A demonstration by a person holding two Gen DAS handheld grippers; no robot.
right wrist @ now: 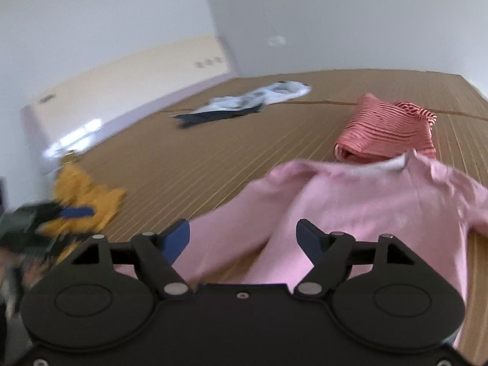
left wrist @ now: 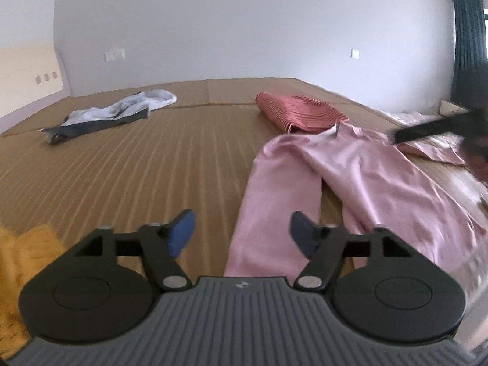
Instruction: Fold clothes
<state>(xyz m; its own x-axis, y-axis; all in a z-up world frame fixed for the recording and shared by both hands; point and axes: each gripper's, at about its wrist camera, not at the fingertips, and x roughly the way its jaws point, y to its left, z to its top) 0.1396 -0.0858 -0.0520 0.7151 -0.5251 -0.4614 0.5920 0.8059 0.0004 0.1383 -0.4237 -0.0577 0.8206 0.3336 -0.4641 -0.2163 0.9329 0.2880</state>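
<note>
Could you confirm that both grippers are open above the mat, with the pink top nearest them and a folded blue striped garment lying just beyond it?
Not quite: the folded striped garment beyond the pink top is red, not blue, as the right wrist view shows. The left gripper and right gripper are indeed open.

A home bedroom: ahead of the left gripper (left wrist: 241, 235) stretches a bed topped with a woven bamboo mat (left wrist: 137, 164), strewn with loose clothes (left wrist: 100, 116). Beyond stand plain white walls (left wrist: 244, 24) with switch plates (left wrist: 114, 55), a dark curtain (left wrist: 468, 30) far right.
</note>
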